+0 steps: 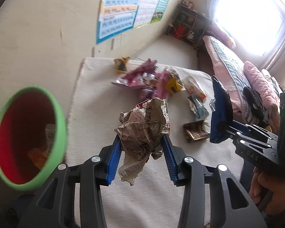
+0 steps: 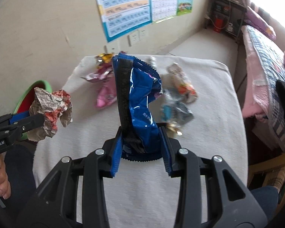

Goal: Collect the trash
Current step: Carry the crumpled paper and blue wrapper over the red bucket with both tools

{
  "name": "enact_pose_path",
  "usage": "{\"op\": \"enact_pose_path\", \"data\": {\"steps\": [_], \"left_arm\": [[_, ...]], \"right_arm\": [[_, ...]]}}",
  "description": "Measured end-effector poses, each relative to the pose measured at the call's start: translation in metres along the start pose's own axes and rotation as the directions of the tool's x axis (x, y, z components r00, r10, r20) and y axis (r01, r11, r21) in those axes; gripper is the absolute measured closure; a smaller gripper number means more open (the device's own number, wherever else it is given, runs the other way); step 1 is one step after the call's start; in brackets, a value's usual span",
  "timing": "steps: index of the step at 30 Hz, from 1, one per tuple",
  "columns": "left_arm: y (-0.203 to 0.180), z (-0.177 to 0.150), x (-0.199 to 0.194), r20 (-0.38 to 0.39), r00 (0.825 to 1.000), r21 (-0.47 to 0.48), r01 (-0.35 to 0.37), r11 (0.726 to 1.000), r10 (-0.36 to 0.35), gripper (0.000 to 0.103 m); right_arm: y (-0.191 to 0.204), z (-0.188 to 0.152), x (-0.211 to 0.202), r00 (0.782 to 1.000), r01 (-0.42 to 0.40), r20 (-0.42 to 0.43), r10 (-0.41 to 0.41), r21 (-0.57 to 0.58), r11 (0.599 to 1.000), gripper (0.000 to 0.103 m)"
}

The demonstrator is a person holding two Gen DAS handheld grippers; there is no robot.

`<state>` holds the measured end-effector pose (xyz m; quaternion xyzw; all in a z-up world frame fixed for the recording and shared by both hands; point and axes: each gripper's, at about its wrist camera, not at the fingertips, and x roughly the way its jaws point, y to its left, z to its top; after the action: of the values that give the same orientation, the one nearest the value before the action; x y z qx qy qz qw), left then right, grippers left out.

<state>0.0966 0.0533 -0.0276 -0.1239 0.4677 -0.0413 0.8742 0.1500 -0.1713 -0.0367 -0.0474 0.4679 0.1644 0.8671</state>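
I see a brown-and-white printed paper wad (image 1: 144, 131) with red patches, and a glossy blue wrapper (image 2: 142, 102) with a black strip. My pads (image 1: 114, 159) are blue on black arms. The bin (image 1: 28, 138) is red inside with a green rim. Pink and yellow wrappers (image 1: 142, 79) lie on the off-white cloth (image 1: 93, 102).

Your bench (image 2: 209, 133), cloth-covered, carries: pink wrappers (image 1: 142, 76), yellow wrappers (image 1: 173, 86), brown packet (image 1: 194, 131), silver-blue wrapper (image 2: 175, 110).

Black claw (image 2: 141, 148) arms carry ribbed blue pads (image 2: 116, 153) and silver screws (image 2: 99, 151).
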Motion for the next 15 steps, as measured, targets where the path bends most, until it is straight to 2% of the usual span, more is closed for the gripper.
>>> {"op": "enact_pose_path", "data": {"steps": [1,2,15], "left_arm": [[0.003,0.001,-0.003,0.006,1.000,-0.001,-0.007,1.000,0.007,0.063],[0.006,0.002,-0.006,0.011,1.000,-0.001,-0.016,1.000,0.016,0.080],[0.054,-0.001,-0.029,0.043,0.998,-0.094,-0.042,0.995,0.046,0.080]], "right_arm": [[0.006,0.002,0.000,1.000,-0.009,0.002,0.009,-0.008,1.000,0.067],[0.013,0.004,-0.001,1.000,-0.019,0.005,0.019,-0.017,1.000,0.067],[0.079,0.023,-0.005,0.995,-0.091,0.024,0.094,-0.108,0.990,0.067]]}}
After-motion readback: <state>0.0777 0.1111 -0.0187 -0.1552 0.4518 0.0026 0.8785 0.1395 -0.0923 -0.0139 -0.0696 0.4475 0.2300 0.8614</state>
